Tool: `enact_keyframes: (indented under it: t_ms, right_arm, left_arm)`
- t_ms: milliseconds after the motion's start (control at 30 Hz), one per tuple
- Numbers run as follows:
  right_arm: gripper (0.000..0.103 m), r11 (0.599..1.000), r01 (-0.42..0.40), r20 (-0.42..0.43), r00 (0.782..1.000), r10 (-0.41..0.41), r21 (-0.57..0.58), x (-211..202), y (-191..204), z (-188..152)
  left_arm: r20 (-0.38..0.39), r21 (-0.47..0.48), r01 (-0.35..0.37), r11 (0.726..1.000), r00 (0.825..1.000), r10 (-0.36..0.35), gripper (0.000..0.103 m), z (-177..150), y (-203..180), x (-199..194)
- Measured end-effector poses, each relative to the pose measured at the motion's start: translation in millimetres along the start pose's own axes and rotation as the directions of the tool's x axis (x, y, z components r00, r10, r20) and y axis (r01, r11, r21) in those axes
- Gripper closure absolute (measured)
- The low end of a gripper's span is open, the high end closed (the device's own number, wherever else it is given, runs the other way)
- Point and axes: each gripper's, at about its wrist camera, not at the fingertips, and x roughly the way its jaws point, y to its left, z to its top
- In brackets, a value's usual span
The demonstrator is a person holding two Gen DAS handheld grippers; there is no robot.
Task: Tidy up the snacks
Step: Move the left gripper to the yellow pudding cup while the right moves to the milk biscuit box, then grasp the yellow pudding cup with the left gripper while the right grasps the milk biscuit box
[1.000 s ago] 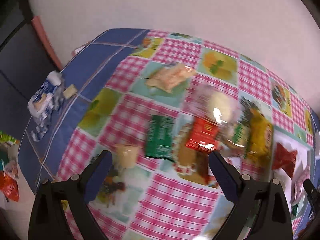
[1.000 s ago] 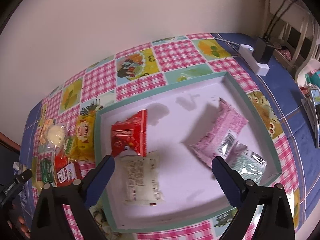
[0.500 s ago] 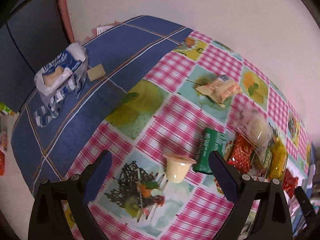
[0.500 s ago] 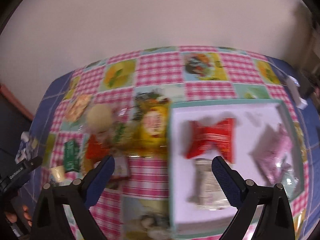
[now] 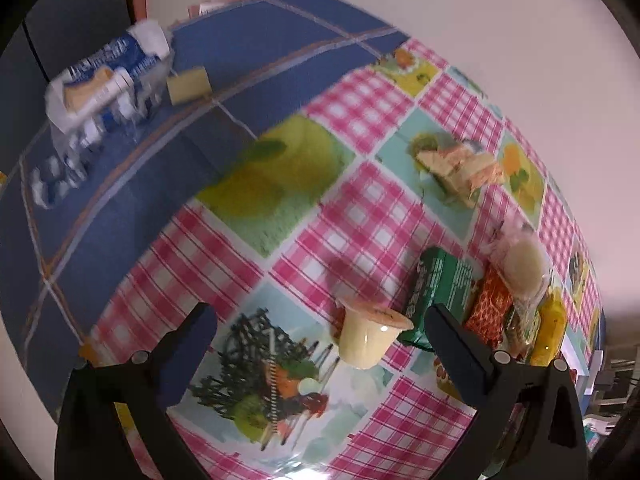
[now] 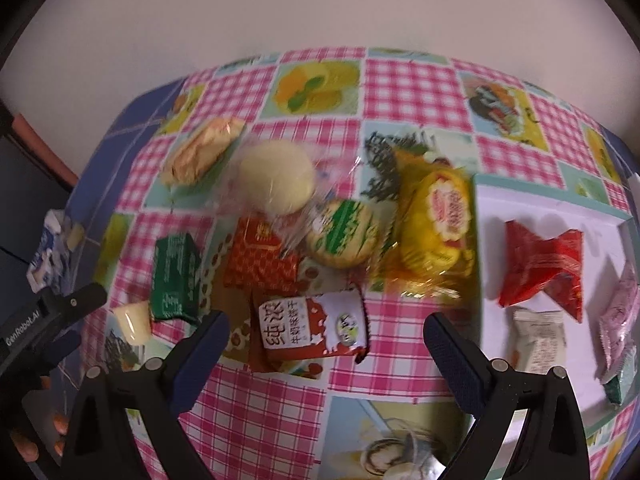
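A pale pudding cup [image 5: 370, 336] lies tipped on the checked tablecloth. My left gripper [image 5: 320, 318] hangs over it with its jaws opening, the cup between the fingers and untouched. Beside it sit a green packet [image 5: 444, 288] and an orange-red packet [image 5: 490, 308]. My right gripper [image 6: 326, 322] is open above a red-and-white biscuit packet [image 6: 312, 330] in the loose pile, with a wrapped bun [image 6: 276, 176], a round green-labelled cake [image 6: 344, 234] and a yellow packet [image 6: 436, 224] beyond. The white tray [image 6: 484, 208] at right holds a red packet [image 6: 540, 268], a white one [image 6: 538, 340] and a pink one [image 6: 620, 320].
An orange biscuit packet [image 5: 460, 166] lies apart near the wall. A blue-and-white wrapper [image 5: 100, 80] and a small yellow square [image 5: 188, 84] sit on the blue border at the table's left end. The other gripper [image 6: 60, 320] and a hand [image 6: 40, 436] show at the right view's left edge.
My right gripper has swung left from over the tray to over the loose snack pile. My left gripper has moved left and down, and the pudding cup now sits between its fingers.
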Motion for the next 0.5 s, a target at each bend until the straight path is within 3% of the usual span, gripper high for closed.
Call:
enact_keyframes:
  t_ms: [167,300,467,500]
  right_arm:
    - [0.004,1.000,0.012,-0.041,0.999,-0.013,-0.023,20.2,6.9,-8.0]
    - [0.005,0.999,0.021,-0.060,0.998,-0.024,-0.043,32.9,11.3,-14.1]
    - [0.018,0.998,0.033,-0.064,0.997,-0.037,-0.059,39.2,12.8,-17.5]
    - [0.020,0.998,0.034,-0.062,0.997,-0.037,-0.058,39.4,12.9,-17.8]
  left_arm:
    - [-0.034,0.035,-0.014,0.999,0.999,0.015,0.002,-4.0,-7.7,12.4]
    - [-0.046,0.078,-0.024,0.997,0.999,0.027,0.018,-6.6,-19.7,21.0]
    - [-0.059,0.095,-0.013,0.995,0.998,0.019,0.034,-10.7,-26.8,27.8]
    - [-0.056,0.100,-0.011,0.995,0.998,0.017,0.045,-11.5,-28.1,27.6]
